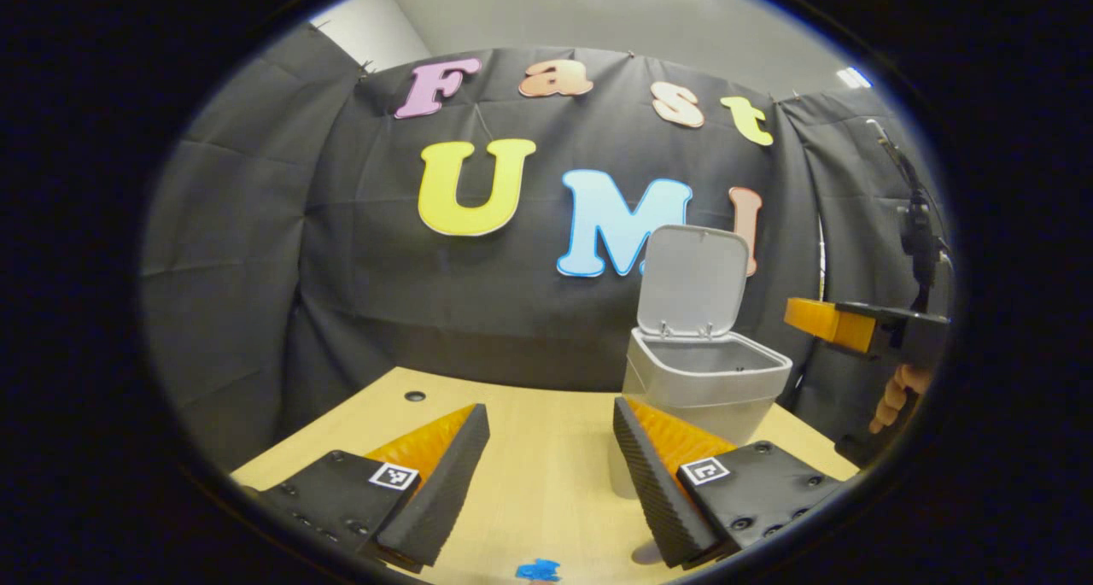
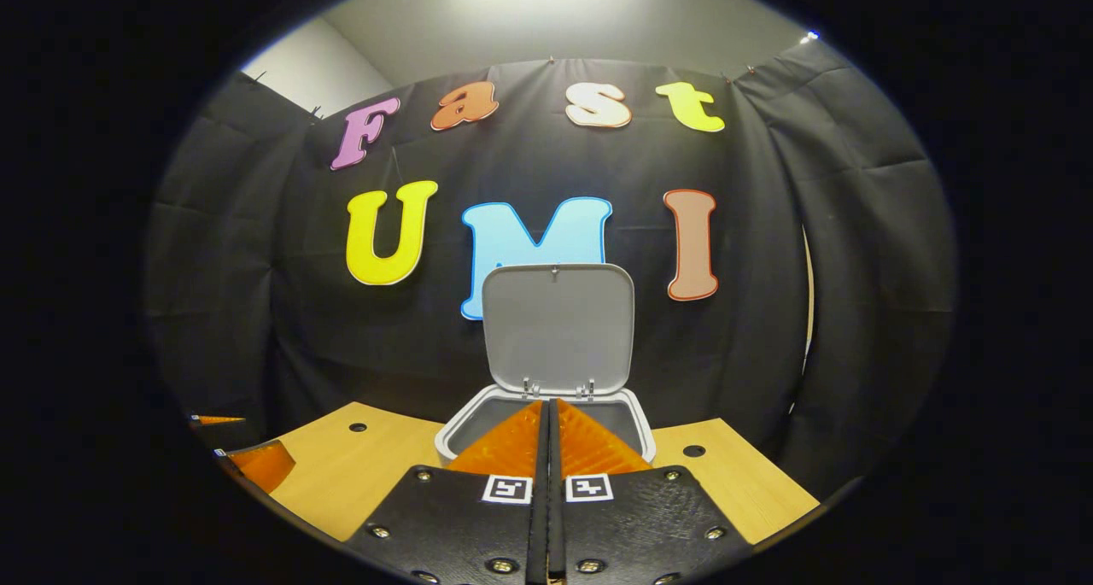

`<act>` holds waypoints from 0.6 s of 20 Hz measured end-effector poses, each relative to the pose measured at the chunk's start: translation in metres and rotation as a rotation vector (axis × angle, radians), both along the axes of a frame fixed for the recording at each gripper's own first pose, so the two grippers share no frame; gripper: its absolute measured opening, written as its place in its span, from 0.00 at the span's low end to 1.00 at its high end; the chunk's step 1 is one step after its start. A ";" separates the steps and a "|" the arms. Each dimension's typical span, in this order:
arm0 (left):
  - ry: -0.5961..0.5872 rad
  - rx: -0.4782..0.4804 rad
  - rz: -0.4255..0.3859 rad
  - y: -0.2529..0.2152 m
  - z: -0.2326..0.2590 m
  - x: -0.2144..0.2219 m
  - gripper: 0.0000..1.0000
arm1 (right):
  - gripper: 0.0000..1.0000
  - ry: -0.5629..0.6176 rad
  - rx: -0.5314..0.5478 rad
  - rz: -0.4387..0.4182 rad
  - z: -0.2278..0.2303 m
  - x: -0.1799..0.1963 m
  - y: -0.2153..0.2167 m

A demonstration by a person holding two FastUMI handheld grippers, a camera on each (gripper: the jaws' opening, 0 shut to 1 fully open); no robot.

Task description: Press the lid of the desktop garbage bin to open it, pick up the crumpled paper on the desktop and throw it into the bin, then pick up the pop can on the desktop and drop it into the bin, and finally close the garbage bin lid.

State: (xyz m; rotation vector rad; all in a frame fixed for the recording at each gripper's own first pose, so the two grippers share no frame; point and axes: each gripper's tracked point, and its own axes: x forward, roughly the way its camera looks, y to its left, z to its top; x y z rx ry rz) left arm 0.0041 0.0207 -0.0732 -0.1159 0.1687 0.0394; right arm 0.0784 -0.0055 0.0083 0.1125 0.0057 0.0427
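Observation:
The grey desktop bin (image 1: 704,380) stands on the wooden table with its lid (image 1: 693,282) swung upright against the black cloth. My left gripper (image 1: 551,410) hangs open low over the table, left of the bin, with nothing between its fingers. In the left gripper view the right gripper (image 1: 841,322) is held by a hand at the far right, level with the bin's rim. In the right gripper view my right gripper (image 2: 549,406) is shut, fingers pressed together right above the bin's open mouth (image 2: 478,423), facing the raised lid (image 2: 559,329). The bin's floor is hidden.
The wooden table (image 1: 546,465) has round holes (image 1: 415,395) near its back edge. A small blue scrap (image 1: 538,570) lies at the near edge below my left gripper. The left gripper's fingers (image 2: 260,464) peek in at the far left of the right gripper view.

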 end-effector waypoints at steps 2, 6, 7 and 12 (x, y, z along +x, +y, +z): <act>0.030 0.003 -0.014 -0.001 -0.017 0.001 0.98 | 0.00 -0.007 -0.015 0.003 0.002 -0.009 0.003; 0.096 0.026 -0.037 -0.002 -0.064 -0.005 0.98 | 0.00 -0.029 -0.038 -0.015 0.001 -0.029 0.003; 0.114 0.033 -0.044 -0.003 -0.077 -0.006 0.96 | 0.00 -0.036 -0.043 -0.019 0.002 -0.033 0.004; 0.212 0.029 -0.061 -0.006 -0.137 -0.022 0.96 | 0.00 -0.044 -0.101 -0.013 -0.002 -0.056 0.009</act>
